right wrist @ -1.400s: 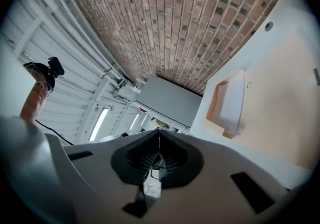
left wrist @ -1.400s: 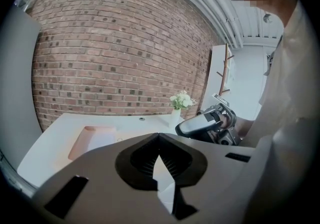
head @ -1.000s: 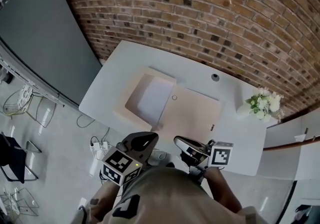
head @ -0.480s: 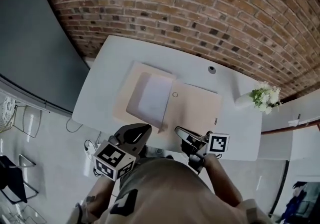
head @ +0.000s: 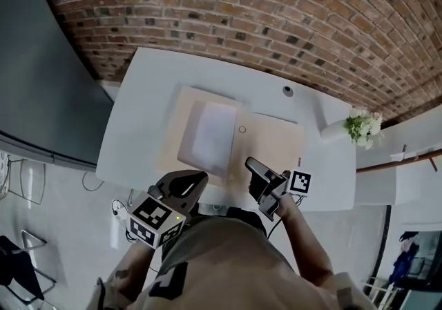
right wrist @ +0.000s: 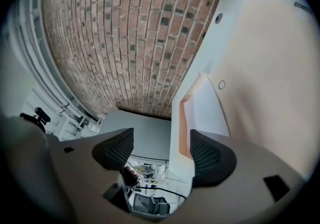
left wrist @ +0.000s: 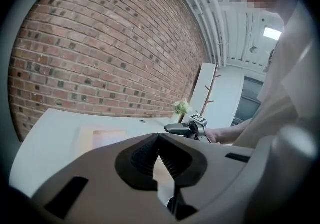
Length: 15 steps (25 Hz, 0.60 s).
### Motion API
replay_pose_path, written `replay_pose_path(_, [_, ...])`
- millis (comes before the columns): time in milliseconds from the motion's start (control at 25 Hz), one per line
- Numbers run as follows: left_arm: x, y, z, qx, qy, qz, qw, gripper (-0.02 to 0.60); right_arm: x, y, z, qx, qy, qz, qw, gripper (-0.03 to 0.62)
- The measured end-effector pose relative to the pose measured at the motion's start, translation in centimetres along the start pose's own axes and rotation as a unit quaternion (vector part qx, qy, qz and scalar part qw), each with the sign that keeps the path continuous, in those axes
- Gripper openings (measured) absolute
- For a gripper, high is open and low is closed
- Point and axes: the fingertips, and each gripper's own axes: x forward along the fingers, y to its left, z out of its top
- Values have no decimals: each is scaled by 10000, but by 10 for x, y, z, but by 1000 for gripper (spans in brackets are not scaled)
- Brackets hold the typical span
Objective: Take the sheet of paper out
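An open beige folder (head: 273, 146) lies on the white table (head: 138, 115), and a white sheet of paper (head: 209, 130) rests in its left half. My right gripper (head: 254, 167) hovers over the folder's near edge, just right of the sheet. Its jaws are opening and stand wide, with nothing between them. In the right gripper view the right gripper (right wrist: 160, 148) points along the table's edge, with the paper (right wrist: 210, 106) just ahead. My left gripper (head: 195, 181) is at the table's near edge below the sheet. In its own view the left gripper (left wrist: 159, 144) is shut and empty.
A small bunch of white flowers (head: 362, 127) stands at the table's right end. There is a round cable hole (head: 287, 91) near the far edge, with a brick wall (head: 276, 18) behind. A small ring (head: 242, 129) sits on the folder's fold. A grey panel (head: 34, 60) stands at the left.
My right gripper has come forward from the table's near edge to over the folder, and its jaws have opened. The left gripper has moved up to the table's near edge.
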Motion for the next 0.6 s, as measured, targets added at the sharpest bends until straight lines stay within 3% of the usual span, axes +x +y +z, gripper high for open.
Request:
replay_pose_path(160, [1, 1, 3, -12, -56, 0, 10000, 14, 10, -21, 11, 123, 92, -127, 9998, 357])
replay_pose_path(400, [5, 1, 3, -171, 2, 250, 9995, 14, 29, -65, 22, 170, 648, -573, 9961, 365])
replay_pose_path(600, [12, 2, 6, -239, -49, 499, 9985, 14, 44, -102, 28, 637, 1081, -1015, 9869, 374])
